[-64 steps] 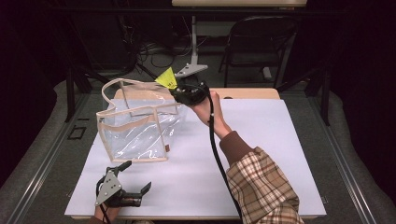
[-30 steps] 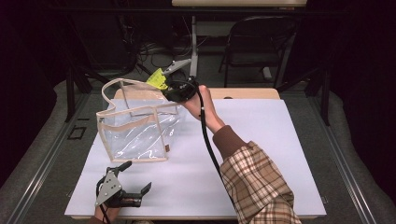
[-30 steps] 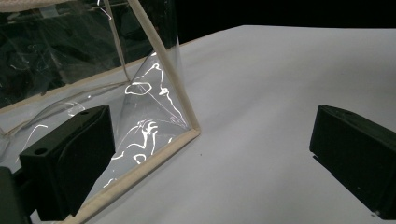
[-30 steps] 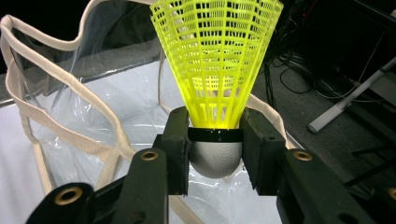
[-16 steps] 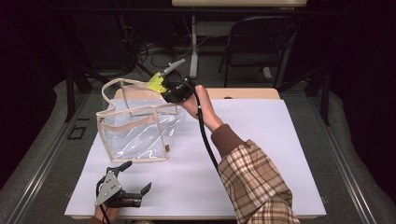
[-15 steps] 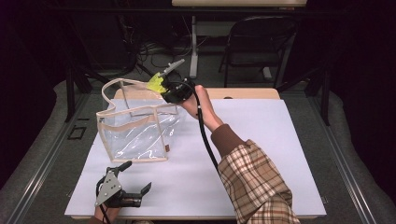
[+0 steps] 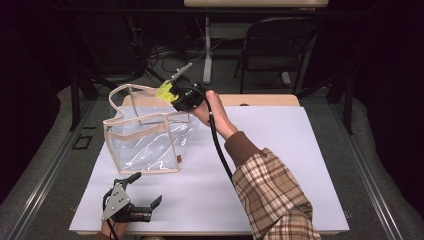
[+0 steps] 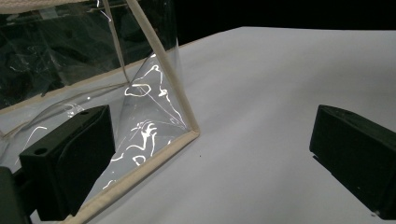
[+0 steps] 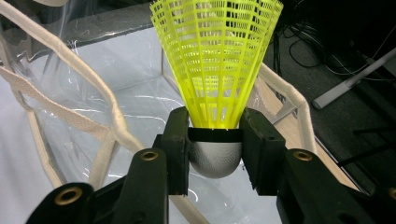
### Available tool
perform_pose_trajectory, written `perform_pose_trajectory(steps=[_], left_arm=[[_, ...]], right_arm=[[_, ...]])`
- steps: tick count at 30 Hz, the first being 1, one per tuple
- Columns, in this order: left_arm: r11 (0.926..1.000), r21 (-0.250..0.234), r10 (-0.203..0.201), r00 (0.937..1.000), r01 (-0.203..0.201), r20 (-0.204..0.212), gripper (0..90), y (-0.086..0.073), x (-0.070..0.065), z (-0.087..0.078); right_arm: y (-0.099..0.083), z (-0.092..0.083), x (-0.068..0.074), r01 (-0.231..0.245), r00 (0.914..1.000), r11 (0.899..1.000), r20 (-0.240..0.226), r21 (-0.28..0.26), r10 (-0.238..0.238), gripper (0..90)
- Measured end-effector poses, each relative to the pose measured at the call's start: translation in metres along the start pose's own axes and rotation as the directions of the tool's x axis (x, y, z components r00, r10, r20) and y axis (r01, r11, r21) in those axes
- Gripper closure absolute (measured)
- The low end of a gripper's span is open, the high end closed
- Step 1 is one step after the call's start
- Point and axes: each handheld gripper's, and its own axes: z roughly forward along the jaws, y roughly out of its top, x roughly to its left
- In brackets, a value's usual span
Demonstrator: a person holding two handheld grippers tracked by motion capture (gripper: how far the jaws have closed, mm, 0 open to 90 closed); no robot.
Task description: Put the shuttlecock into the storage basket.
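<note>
Shuttlecock, yellow plastic skirt, rounded grey base: judged very light, skirt springy and crushable. Right gripper is clamped on the firm base, the sound hold, above the clear tote bag's open mouth. Left gripper stands open beside the bag's corner.

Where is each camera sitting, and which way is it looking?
High view: above the person's side of the table, looking forward and down; a plaid sleeve and both tongs show.
Left gripper view: rides the left tongs, low over the table, facing the clear bag; two black jaws stand apart.
Right gripper view: rides the right tongs, pointing into the bag's open top; jaws clamp a yellow shuttlecock.
All three share the clear bag.
</note>
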Motion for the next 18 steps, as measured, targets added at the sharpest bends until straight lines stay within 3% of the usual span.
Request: perform_pose_trajectory(steps=[18], left_arm=[[1.0,-0.002,-0.002,1.0,0.002,-0.001,0.1,0.0,0.0002,-0.0003]], right_arm=[[0.0064,0.0033,0.0015,0.022,0.9997,0.999,-0.013,0.033,-0.021,65.2]])
